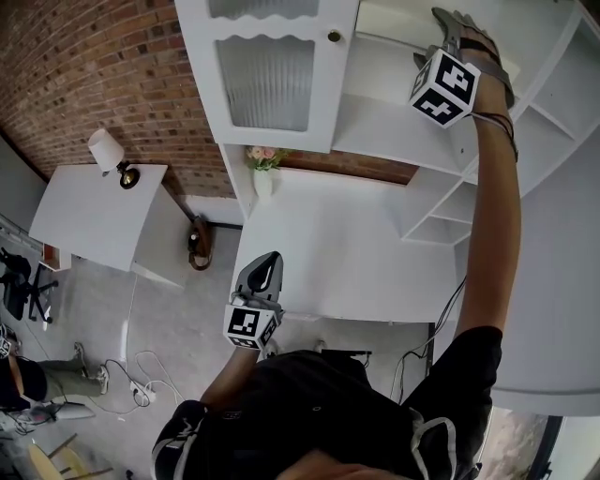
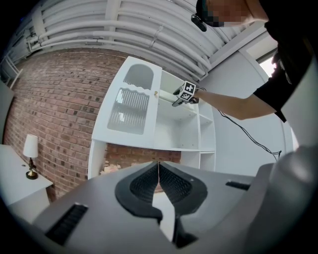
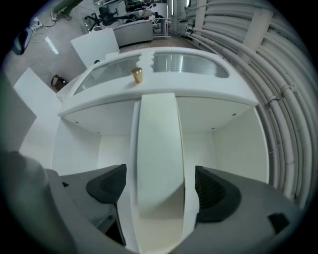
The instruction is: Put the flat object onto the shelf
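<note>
In the right gripper view, the flat white board (image 3: 159, 158) runs straight away between the jaws of my right gripper (image 3: 160, 191) into the top compartment of the white shelf unit (image 3: 233, 134). Both dark pads (image 3: 107, 186) stand wide, with a small gap to the board on either side. The head view shows this gripper (image 1: 457, 26) raised high, up at the upper shelf (image 1: 394, 131). My left gripper (image 1: 268, 267) hangs low over the front edge of the desk (image 1: 328, 253). Its jaws (image 2: 158, 171) are shut, with nothing between them.
The unit's glass door (image 1: 267, 75) with its gold knob (image 1: 334, 37) stands open to the left of the compartment. A small vase of flowers (image 1: 263, 169) sits on the desk's back left corner. A lamp (image 1: 111, 155) stands on a side table (image 1: 94, 211). Cables lie on the floor.
</note>
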Tool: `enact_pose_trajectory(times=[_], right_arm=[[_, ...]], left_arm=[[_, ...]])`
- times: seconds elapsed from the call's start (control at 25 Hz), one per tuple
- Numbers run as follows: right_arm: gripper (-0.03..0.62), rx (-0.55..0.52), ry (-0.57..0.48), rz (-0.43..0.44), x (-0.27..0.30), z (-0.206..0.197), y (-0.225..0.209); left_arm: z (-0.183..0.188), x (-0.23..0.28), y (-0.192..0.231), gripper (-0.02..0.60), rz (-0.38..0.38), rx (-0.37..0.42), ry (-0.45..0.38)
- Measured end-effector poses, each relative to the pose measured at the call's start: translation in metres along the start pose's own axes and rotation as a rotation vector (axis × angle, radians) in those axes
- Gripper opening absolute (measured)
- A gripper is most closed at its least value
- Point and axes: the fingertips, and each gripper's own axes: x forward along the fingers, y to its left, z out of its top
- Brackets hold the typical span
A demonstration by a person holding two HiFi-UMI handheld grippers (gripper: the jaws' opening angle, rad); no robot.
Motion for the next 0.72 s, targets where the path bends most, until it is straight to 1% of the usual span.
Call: enact_pose_trajectory(times=[0.12, 0.2, 0.24, 0.28, 0.32, 0.36, 0.4, 0.44, 0.48, 0.52, 0.64, 0.68, 0.72], right_arm=[[0.413, 0.051, -0.073, -0.070, -0.043, 0.005, 0.002], [0.413, 0.139, -0.148, -0.140, -0.083, 0.007, 0.010], [0.411, 0.212, -0.194, -0.167, -0.104, 0.007, 0.017], [0.409, 0.307, -0.247, -0.177, -0.125, 0.009, 0.028], [0.399, 0.424, -0.308, -0.166, -0.146, 0.010, 0.045], [0.325, 0.556, -0.372, -0.142, -0.166, 0.010, 0.065], [0.196, 0.692, -0.430, -0.113, -0.184, 0.008, 0.089], [0.152, 0.825, -0.472, -0.086, -0.199, 0.004, 0.116], [0.129, 0.956, -0.491, -0.065, -0.209, -0.002, 0.143], [0.113, 1.086, -0.485, -0.048, -0.217, -0.008, 0.171], [0.070, 1.442, -0.401, 0.029, -0.238, -0.020, 0.248], [0.062, 1.536, -0.370, 0.063, -0.246, -0.019, 0.270], [0.057, 1.605, -0.339, 0.093, -0.255, -0.015, 0.289]], left_arm=[[0.001, 0.001, -0.010, 0.014, -0.026, -0.005, -0.018], [0.004, 0.003, -0.015, 0.014, -0.046, -0.002, -0.029], [0.005, 0.005, -0.018, 0.014, -0.058, -0.003, -0.029], [0.005, 0.007, -0.020, 0.014, -0.070, -0.004, -0.029], [0.005, 0.008, -0.023, 0.014, -0.080, -0.006, -0.029], [0.004, 0.010, -0.027, 0.014, -0.089, -0.008, -0.028], [0.004, 0.010, -0.030, 0.014, -0.097, -0.010, -0.027], [0.003, 0.012, -0.032, 0.014, -0.105, -0.011, -0.025], [0.003, 0.013, -0.035, 0.014, -0.113, -0.011, -0.023], [0.002, 0.014, -0.037, 0.014, -0.120, -0.009, -0.021], [0.006, 0.016, -0.043, 0.014, -0.135, -0.005, -0.028], [0.007, 0.016, -0.045, 0.014, -0.138, -0.004, -0.033], [0.009, 0.016, -0.048, 0.014, -0.142, -0.001, -0.039]])
